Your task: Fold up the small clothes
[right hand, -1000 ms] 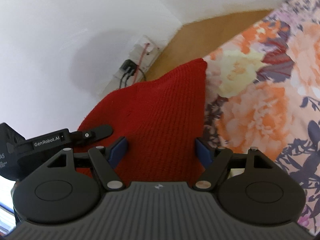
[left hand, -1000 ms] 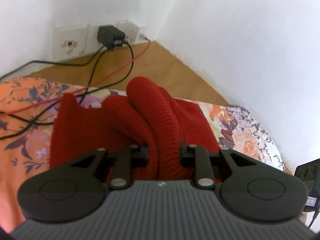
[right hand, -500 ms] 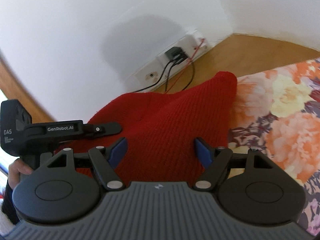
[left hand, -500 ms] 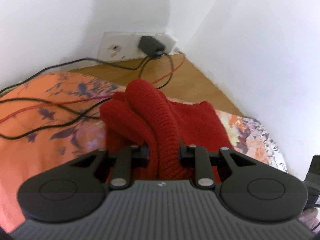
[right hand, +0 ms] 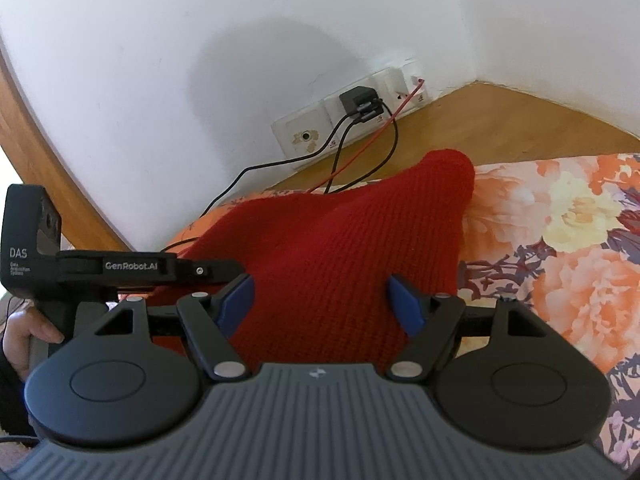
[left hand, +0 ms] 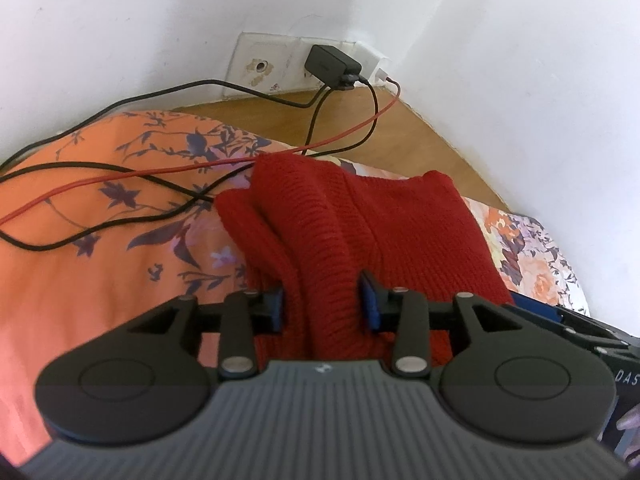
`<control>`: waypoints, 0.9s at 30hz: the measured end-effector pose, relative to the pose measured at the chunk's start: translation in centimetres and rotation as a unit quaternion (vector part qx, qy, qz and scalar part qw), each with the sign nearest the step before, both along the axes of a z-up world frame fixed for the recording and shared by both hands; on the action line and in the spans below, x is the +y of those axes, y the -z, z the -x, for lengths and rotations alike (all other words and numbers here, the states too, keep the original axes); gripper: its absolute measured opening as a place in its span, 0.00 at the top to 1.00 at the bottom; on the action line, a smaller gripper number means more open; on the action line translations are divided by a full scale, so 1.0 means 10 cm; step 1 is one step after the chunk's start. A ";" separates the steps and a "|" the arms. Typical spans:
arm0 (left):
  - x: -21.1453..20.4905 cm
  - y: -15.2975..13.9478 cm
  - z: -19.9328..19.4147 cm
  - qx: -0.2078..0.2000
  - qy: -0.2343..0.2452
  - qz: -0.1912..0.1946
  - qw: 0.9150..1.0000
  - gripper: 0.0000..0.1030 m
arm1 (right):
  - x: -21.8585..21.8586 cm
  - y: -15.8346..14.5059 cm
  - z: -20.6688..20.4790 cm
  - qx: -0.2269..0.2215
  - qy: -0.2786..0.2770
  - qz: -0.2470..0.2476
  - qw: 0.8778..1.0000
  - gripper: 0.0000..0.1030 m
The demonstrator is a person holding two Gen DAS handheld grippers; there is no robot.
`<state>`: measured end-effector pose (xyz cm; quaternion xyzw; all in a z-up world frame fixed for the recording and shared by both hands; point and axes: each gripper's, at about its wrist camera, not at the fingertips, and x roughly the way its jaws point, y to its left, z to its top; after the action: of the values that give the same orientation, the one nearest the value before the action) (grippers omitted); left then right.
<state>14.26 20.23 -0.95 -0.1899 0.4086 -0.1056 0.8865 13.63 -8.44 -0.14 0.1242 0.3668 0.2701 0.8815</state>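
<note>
left hand-held gripper (left hand: 322, 304) pinches the red knit garment (left hand: 360, 216).

Black and red cables (left hand: 132, 184) trail across the floral bedspread (left hand: 80, 264) at left of frame. Walls (left hand: 540, 80) close in at top and right. Bare bedspread lower left, unobstructed.
</note>
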 end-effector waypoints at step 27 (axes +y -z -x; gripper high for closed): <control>-0.07 -0.11 0.26 0.004 0.038 -0.102 0.994 0.49 | -0.02 0.02 0.08 0.010 0.024 0.015 1.000 0.51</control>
<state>11.71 19.50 0.19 -0.0831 0.4275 -0.0962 0.8950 12.79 -8.64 -0.35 0.1223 0.3763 0.2422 0.8859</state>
